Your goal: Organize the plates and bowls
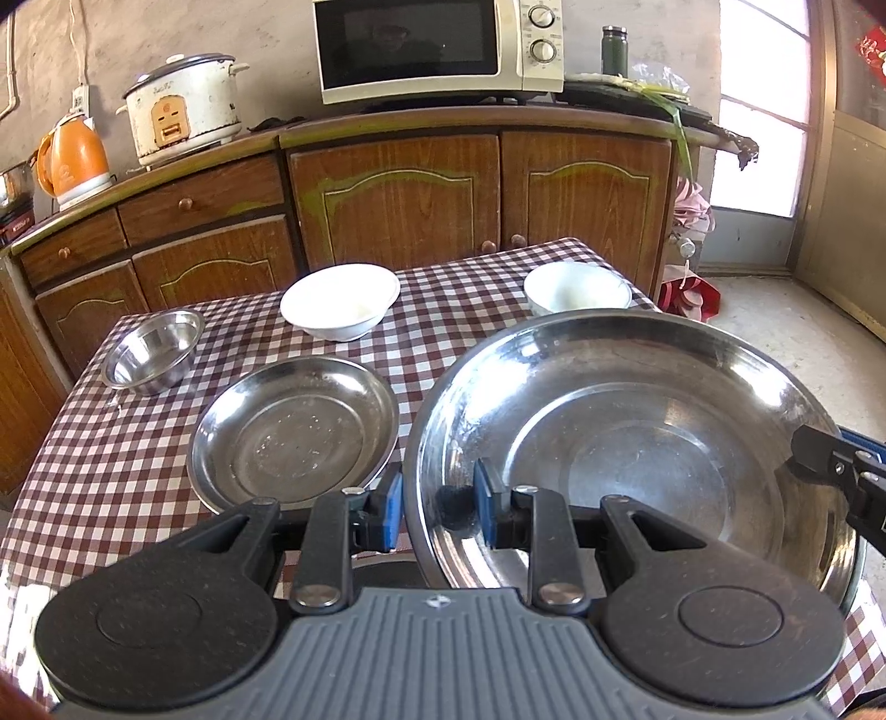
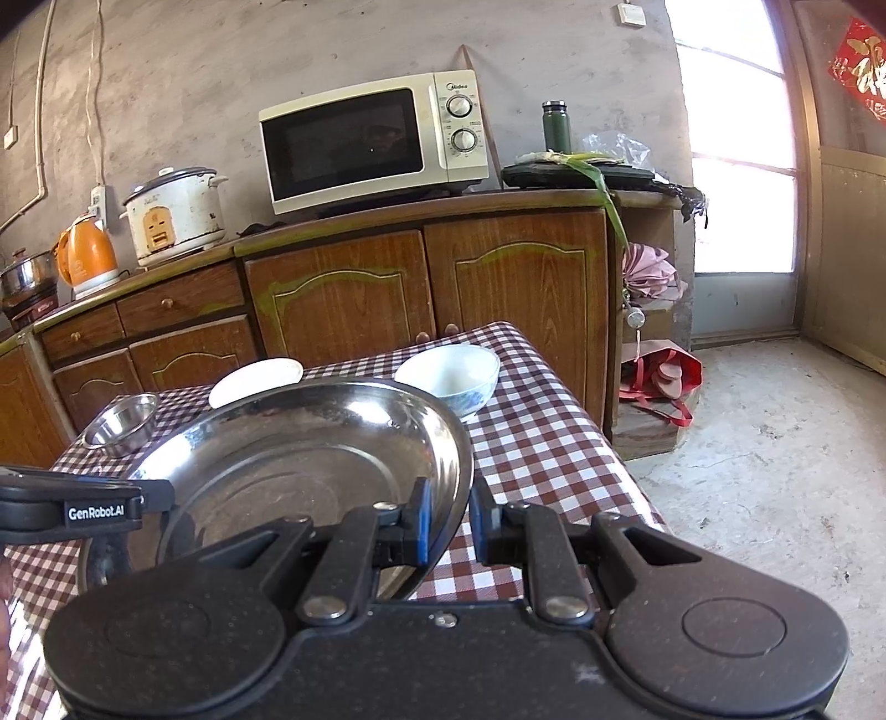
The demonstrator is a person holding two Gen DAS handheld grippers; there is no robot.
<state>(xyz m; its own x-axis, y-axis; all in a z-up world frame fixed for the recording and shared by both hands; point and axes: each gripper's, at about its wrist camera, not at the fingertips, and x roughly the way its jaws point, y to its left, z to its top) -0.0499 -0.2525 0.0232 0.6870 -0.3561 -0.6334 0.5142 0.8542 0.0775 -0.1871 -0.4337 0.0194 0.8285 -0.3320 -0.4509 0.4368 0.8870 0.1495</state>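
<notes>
A large steel plate (image 1: 637, 443) is held tilted above the checkered table (image 1: 99, 471). My left gripper (image 1: 437, 509) is shut on its near left rim, one blue pad on each side of the rim. My right gripper (image 2: 451, 520) is shut on the right rim of the large steel plate (image 2: 288, 459). In the left wrist view the right gripper (image 1: 814, 459) shows at the plate's far right. On the cloth lie a smaller steel plate (image 1: 293, 432), a small steel bowl (image 1: 152, 351), a white bowl (image 1: 340, 299) and a blue-patterned white bowl (image 2: 448, 376).
Behind the table stands a wooden cabinet (image 1: 398, 199) bearing a microwave (image 1: 432, 50), a rice cooker (image 1: 183, 105), an orange kettle (image 1: 75, 160) and a green flask (image 1: 614, 50). A red bag (image 2: 664, 376) lies on the concrete floor to the right of the table.
</notes>
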